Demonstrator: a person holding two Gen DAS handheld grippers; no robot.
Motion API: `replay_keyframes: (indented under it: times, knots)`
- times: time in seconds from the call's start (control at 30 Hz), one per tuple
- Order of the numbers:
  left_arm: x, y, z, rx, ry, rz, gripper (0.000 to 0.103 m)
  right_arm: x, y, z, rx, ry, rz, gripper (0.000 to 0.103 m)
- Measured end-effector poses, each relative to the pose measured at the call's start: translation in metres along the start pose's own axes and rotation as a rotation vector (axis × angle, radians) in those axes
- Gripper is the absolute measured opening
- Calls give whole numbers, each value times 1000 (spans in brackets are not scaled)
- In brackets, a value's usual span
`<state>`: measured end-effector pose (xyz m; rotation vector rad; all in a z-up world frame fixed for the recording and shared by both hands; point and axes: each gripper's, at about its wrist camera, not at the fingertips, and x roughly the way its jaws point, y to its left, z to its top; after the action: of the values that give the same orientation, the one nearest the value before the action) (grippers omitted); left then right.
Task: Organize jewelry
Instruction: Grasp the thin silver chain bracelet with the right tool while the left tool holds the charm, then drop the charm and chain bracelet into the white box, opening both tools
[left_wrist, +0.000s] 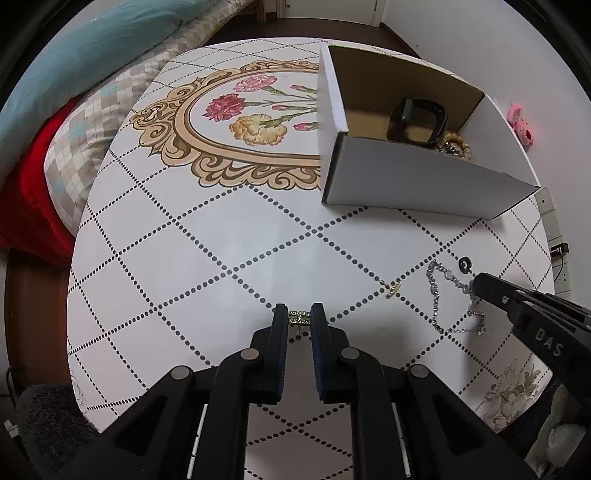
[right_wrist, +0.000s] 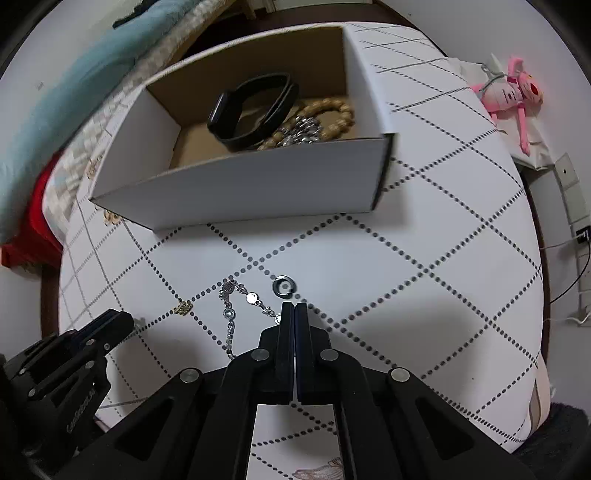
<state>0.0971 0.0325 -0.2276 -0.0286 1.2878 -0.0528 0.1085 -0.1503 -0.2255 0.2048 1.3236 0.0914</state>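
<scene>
My left gripper (left_wrist: 299, 314) is shut on a small gold earring (left_wrist: 299, 318) just above the table. My right gripper (right_wrist: 294, 308) is shut, its tips at the silver chain bracelet (right_wrist: 236, 314), which lies on the table and also shows in the left wrist view (left_wrist: 448, 299). Whether the chain is pinched I cannot tell. A small dark ring (right_wrist: 283, 286) and a second gold earring (right_wrist: 183, 307) lie beside the chain. The open white box (right_wrist: 236, 184) holds a black watch band (right_wrist: 251, 110), a wooden bead bracelet (right_wrist: 332, 118) and silver jewelry.
The round table (left_wrist: 229, 236) has a dotted diamond pattern and a flower print. A bed with a blue quilt (left_wrist: 92, 48) lies to the left. A pink plush toy (right_wrist: 513, 92) hangs on the wall at right, near sockets and cables.
</scene>
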Motion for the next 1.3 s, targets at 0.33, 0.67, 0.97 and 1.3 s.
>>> replay_keyframes:
  times: [0.33,0.67,0.97,1.3]
  knots:
    - [-14,-6,6,4,-27,-30,10,-28,-23,8,47,2,140,0]
    - [-3,2,-2,-8,-2,-4,10,10,21,-9,-182,90,-66,33]
    - [-5,6,-4,-18,-7,-12,10,-6,2,-9,-79,30,-101,5]
    - [-32,1,6,-13,-50,-65,10,-70,-13,2,-3,-114,28,5]
